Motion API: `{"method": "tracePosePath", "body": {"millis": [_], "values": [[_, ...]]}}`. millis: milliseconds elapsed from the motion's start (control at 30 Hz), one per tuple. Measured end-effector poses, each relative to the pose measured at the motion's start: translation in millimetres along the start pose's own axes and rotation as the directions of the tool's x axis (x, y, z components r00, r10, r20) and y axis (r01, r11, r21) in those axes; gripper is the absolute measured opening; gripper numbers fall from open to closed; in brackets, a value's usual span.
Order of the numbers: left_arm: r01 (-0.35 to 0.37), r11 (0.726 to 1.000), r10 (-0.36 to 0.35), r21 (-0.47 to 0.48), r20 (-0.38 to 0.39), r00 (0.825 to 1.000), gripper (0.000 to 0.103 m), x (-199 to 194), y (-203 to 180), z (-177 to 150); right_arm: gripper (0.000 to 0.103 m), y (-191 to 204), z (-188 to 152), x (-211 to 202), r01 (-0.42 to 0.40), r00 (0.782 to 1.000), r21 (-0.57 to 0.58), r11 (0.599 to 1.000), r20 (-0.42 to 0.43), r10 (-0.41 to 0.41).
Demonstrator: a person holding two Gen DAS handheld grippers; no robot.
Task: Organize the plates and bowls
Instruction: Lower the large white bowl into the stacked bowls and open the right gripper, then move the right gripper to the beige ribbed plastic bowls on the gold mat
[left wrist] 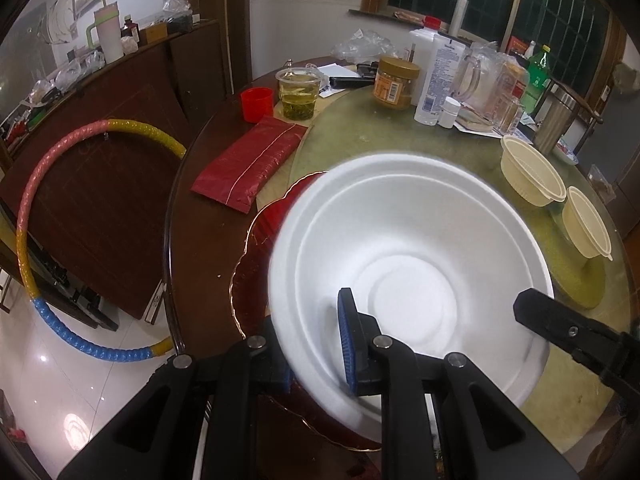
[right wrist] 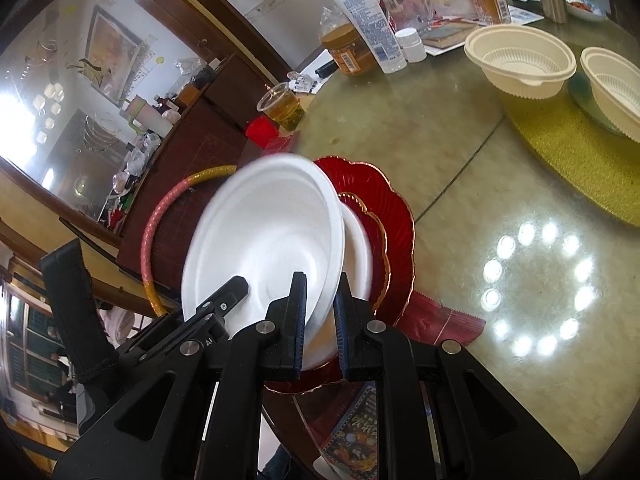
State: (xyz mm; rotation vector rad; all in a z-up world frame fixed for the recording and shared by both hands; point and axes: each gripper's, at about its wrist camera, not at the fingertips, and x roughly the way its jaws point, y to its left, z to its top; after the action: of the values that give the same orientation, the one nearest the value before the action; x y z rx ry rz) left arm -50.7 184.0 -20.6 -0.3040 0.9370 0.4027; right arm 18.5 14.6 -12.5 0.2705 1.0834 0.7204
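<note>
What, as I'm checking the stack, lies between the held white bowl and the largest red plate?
Another white bowl and a smaller red plate; right wrist view shows it.

Indoor artificial light falls from above: a ring of lamp spots glares off the glass-topped table (right wrist: 460,184), and the floor tiles (left wrist: 72,364) shine. The white foam bowl (left wrist: 408,276) is overexposed and motion-blurred at its rim. Fisheye curvature bends both views; corners vignette black.

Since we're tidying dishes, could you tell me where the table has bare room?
Free: the glass between the red plates, cream bowls and yellow mat. Crowded: the far edge around the lotion bottle and jar.
</note>
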Motion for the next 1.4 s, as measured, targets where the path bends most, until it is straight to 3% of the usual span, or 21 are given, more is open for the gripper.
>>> {"method": "tracePosePath", "body": {"millis": [233, 300, 467, 600, 667, 733, 767, 1100, 1400], "values": [[-0.003, 1.000, 0.003, -0.006, 0.007, 1.000, 0.022, -1.5, 0.7, 0.4, 0.014, -3.0, 0.1, -3.4, -0.003, 1.000, 0.009, 1.000, 0.012, 0.002], [-0.002, 1.000, 0.002, -0.008, 0.009, 1.000, 0.026, -2.4, 1.0, 0.4, 0.014, -2.9, 0.2, -4.5, -0.005, 1.000, 0.008, 1.000, 0.015, 0.005], [-0.001, 1.000, 0.001, -0.023, 0.029, 1.000, 0.048, -7.0, 3.8, 1.1, 0.014, -2.3, 0.2, -5.3, -0.010, 1.000, 0.008, 1.000, 0.015, 0.010], [0.000, 0.999, 0.003, -0.048, 0.061, 0.998, 0.058, -13.0, 8.8, 2.1, 0.014, -3.0, 1.5, -6.8, -0.016, 1.000, 0.012, 1.000, 0.020, 0.015], [-0.002, 0.998, 0.008, -0.066, 0.081, 0.997, 0.064, -16.3, 11.8, 2.7, 0.022, -4.3, 1.8, -7.9, -0.014, 1.000, 0.018, 1.000, 0.022, 0.014], [0.000, 0.997, 0.007, -0.079, 0.094, 0.996, 0.065, -17.9, 13.2, 3.7, 0.054, -5.4, 2.1, -8.8, -0.014, 1.000, 0.020, 1.000, 0.028, 0.013], [0.000, 0.997, 0.007, -0.082, 0.095, 0.995, 0.066, -18.0, 13.8, 4.3, 0.057, -4.8, 1.9, -9.5, -0.020, 0.999, 0.019, 1.000, 0.033, 0.019], [0.018, 0.997, -0.008, -0.078, 0.127, 0.992, 0.066, -27.8, 10.1, 10.9, 0.057, -15.2, 4.4, -21.3, -0.031, 0.997, 0.031, 0.999, 0.077, 0.029], [0.073, 0.997, -0.066, -0.032, 0.185, 0.980, 0.077, -48.4, -15.3, 22.6, 0.057, -49.2, 5.9, -50.3, -0.088, 0.982, 0.117, 0.989, 0.177, 0.067]]}}
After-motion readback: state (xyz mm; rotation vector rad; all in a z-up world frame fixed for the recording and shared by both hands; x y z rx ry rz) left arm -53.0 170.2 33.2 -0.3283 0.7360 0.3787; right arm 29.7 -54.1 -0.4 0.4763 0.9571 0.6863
